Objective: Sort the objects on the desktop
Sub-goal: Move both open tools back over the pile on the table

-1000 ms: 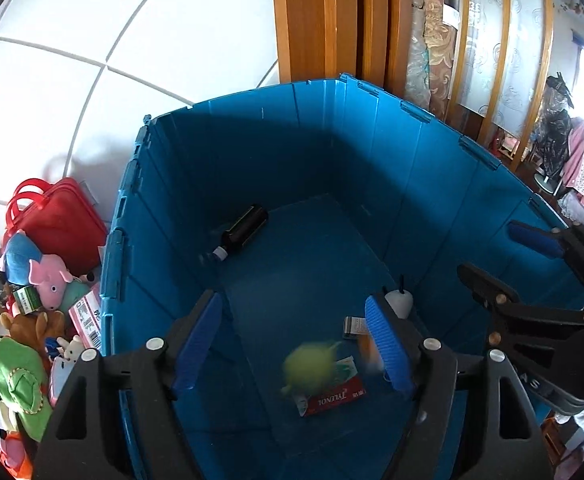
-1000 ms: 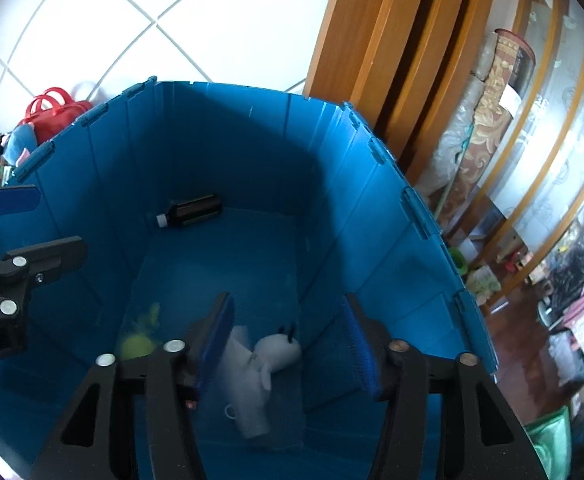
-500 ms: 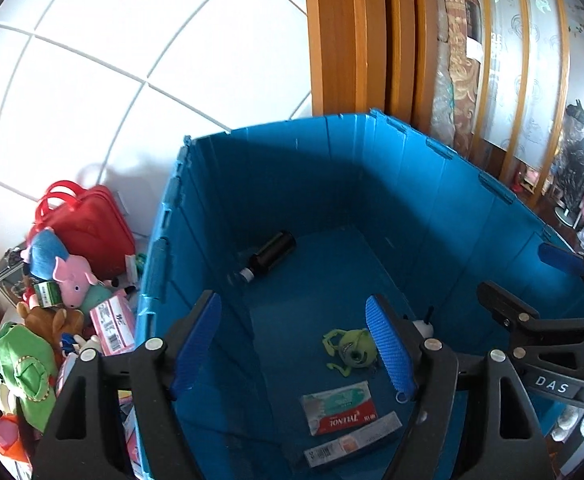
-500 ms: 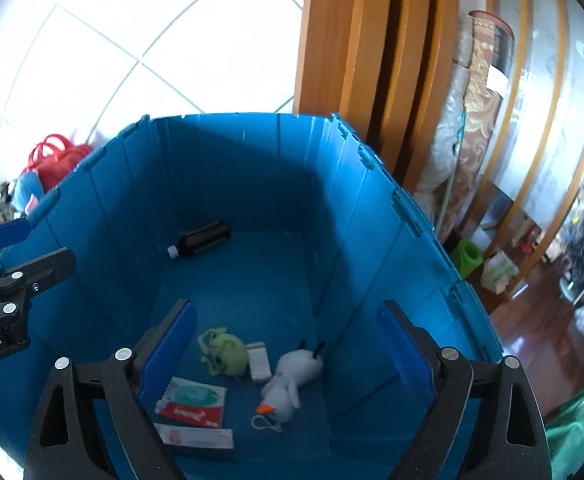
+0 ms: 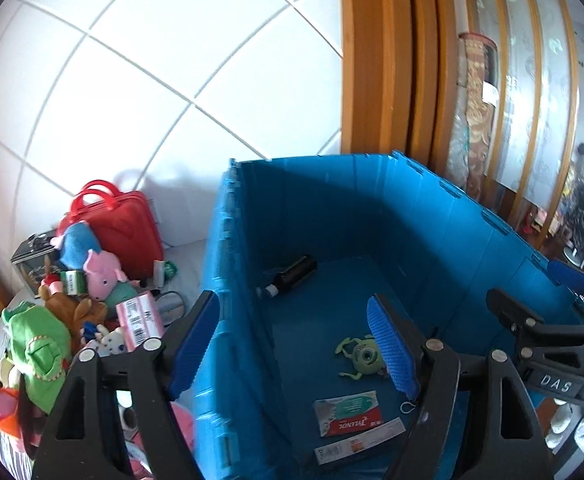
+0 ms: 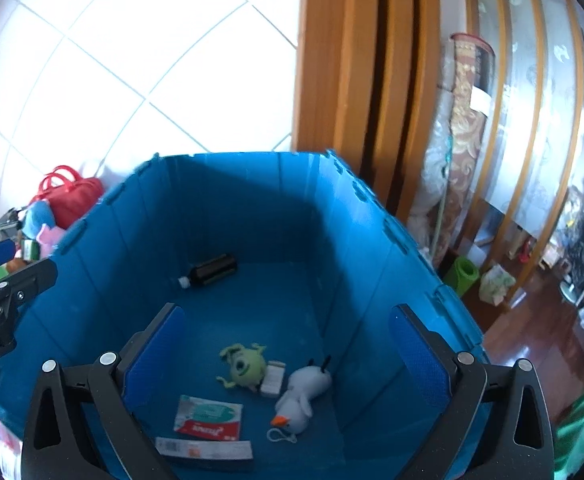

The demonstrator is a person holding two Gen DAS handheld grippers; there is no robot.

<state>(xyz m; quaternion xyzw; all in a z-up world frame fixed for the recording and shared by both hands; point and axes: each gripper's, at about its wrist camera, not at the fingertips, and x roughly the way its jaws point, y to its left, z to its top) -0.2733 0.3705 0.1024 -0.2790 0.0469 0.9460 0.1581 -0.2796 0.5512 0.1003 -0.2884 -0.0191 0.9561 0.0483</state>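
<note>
A wall of large white tiles (image 6: 140, 60) with thin grey joints fills the left, brightly lit. Beside it stands a wooden door frame (image 6: 355, 80) of orange-brown boards, with a rolled patterned rug (image 6: 465, 120) leaning upright just to its right. Farther right are frosted glass panels (image 6: 539, 92) in wooden strips, above a dark reddish wooden floor (image 6: 531, 320).

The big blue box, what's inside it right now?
Inside the blue box lie a dark bottle, a green one-eyed monster toy, a white snowman plush, a small white packet, a Tylenol pack and a flat strip. The nearest floor is hidden.
</note>
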